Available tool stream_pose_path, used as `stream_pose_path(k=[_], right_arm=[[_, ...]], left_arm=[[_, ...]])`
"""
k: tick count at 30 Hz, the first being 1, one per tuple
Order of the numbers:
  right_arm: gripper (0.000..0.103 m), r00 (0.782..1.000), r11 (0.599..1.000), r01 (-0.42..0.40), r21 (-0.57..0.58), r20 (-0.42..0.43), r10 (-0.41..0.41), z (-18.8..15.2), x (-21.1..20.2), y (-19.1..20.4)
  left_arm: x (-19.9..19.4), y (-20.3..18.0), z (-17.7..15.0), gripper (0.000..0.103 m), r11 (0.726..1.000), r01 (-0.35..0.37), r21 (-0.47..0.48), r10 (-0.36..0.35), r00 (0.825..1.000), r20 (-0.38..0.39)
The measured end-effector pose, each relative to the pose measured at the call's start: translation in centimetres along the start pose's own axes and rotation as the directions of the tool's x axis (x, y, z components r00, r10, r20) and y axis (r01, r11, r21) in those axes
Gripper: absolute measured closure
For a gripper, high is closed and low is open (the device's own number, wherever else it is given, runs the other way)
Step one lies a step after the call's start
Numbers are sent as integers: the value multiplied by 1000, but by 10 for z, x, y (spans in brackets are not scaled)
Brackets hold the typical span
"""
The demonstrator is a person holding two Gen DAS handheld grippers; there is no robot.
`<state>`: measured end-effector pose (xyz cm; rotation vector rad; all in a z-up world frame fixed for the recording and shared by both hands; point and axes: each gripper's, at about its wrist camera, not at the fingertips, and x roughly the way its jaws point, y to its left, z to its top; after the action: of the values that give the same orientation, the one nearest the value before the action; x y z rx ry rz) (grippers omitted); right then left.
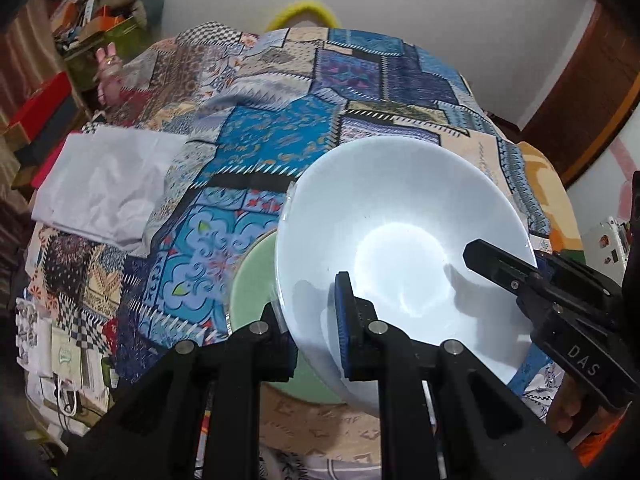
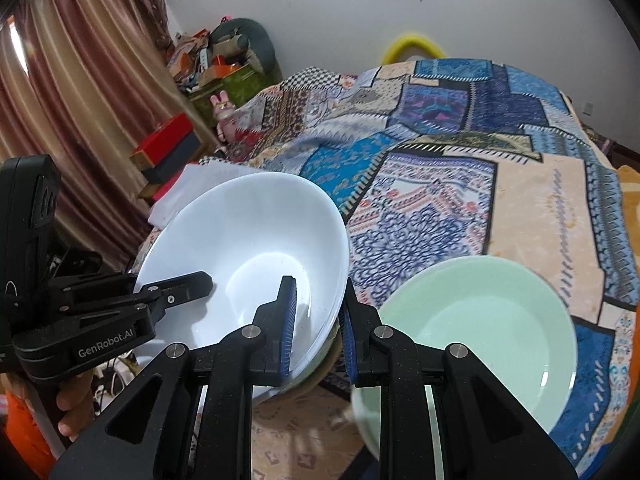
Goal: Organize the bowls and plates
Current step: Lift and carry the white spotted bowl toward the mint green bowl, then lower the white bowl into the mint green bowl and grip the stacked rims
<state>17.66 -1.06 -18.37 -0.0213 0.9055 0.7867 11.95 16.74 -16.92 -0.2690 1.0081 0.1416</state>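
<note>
A large white bowl (image 1: 400, 220) hangs tilted above a patchwork bedspread (image 1: 280, 136), held by both grippers at opposite sides of its rim. My left gripper (image 1: 310, 332) is shut on the near rim, its blue pad inside the bowl. From the right, my right gripper (image 1: 504, 276) clamps the far rim. In the right wrist view my right gripper (image 2: 318, 324) pinches the white bowl (image 2: 248, 240) at its rim, while the left gripper (image 2: 188, 288) grips it from the left. A pale green plate (image 2: 480, 340) lies on the bedspread (image 2: 460, 200) beside and partly under the bowl; the same green plate (image 1: 252, 280) peeks out below it.
A folded white cloth (image 1: 108, 188) lies on the bed's left side. Red and dark boxes (image 2: 168, 152), a cluttered shelf (image 2: 216, 60) and curtains (image 2: 80, 100) line the left wall. A yellow ring (image 2: 412, 46) stands behind the bed. A hand (image 2: 72, 412) holds the left gripper's handle.
</note>
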Motion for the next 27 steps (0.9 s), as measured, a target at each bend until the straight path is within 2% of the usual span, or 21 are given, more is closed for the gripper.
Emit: stream_pose_path(k=[19, 27], right_arm=[[84, 993, 999, -33, 15, -114, 34, -19, 46, 9], [85, 990, 999, -33, -12, -134, 31, -22, 49, 10]], left_arm=[[38, 35, -19, 88, 998, -30, -59, 25, 996, -90], [41, 38, -19, 88, 999, -21, -45, 17, 996, -87]])
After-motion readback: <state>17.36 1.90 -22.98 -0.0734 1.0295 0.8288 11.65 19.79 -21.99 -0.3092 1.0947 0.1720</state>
